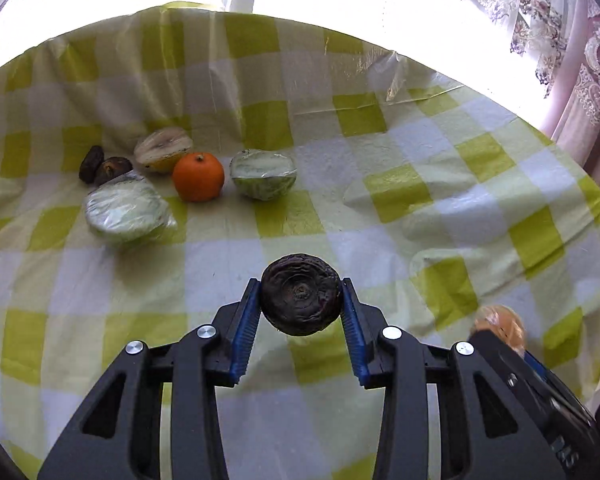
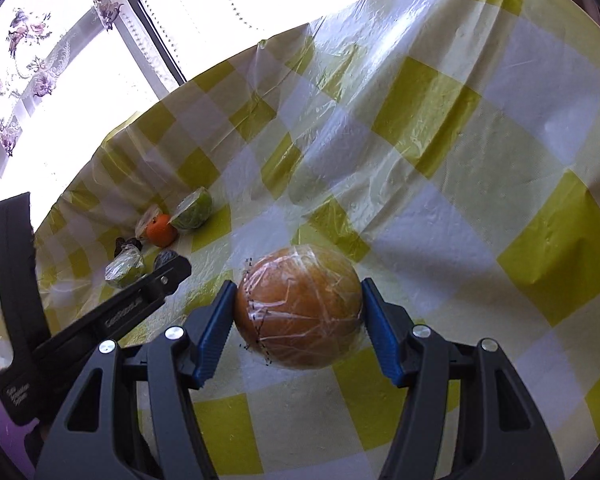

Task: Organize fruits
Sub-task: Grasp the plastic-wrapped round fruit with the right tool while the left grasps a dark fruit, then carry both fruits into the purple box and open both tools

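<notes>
Left claw (image 1: 302, 300) clenched on dark wrinkled fruit (image 1: 301, 294); right claw (image 2: 298, 310) clenched on wrapped orange fruit (image 2: 299, 307).
I see both held above the tabletop (image 1: 400, 184), well apart from the tangerine (image 1: 198, 177).

White lettering runs along the left gripper (image 2: 156, 276) body seen from the right wrist view, but it is too blurred to read. More white print on its handle is equally illegible.
</notes>
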`<control>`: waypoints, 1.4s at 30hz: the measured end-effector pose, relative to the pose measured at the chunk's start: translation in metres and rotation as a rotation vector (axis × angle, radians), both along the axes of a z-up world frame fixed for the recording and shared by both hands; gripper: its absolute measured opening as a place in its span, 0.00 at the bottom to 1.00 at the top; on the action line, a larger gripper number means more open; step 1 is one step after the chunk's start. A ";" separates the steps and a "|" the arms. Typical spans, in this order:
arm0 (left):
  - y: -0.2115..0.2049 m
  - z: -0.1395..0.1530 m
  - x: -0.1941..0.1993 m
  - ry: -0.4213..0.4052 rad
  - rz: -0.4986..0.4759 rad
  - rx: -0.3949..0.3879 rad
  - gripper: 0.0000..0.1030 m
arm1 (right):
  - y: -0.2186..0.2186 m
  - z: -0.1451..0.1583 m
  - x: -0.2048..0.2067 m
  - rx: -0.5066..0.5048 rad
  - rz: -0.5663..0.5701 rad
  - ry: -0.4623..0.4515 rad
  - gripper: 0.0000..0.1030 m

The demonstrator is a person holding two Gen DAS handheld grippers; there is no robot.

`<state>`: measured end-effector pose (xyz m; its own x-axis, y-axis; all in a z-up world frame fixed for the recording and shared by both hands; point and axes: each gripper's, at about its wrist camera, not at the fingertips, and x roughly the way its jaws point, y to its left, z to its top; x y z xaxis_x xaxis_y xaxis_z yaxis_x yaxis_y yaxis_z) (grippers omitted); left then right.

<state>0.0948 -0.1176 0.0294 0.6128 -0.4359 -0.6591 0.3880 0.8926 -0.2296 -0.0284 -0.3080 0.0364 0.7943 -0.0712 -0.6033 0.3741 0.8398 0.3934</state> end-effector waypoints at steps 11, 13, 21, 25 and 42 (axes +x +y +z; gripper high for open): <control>0.136 -0.006 -0.145 -0.022 0.167 -0.184 0.36 | 0.000 0.000 0.001 0.000 -0.001 0.003 0.61; 0.148 -0.005 -0.161 -0.049 0.175 -0.184 0.36 | 0.000 0.000 0.001 -0.001 -0.001 0.003 0.61; 0.176 -0.008 -0.169 -0.026 0.192 -0.230 0.37 | 0.025 0.001 -0.008 -0.034 0.055 0.023 0.61; 0.175 -0.008 -0.172 -0.034 0.190 -0.220 0.37 | 0.064 0.001 -0.023 -0.045 0.148 0.022 0.61; 0.183 0.030 -0.243 -0.222 0.210 -0.106 0.37 | 0.179 0.002 -0.068 -0.129 0.452 0.020 0.61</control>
<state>-0.1482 0.0654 0.0594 0.8201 -0.3441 -0.4572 0.2490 0.9340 -0.2562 -0.0964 -0.1295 0.0383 0.7515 0.2039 -0.6275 -0.0341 0.9618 0.2717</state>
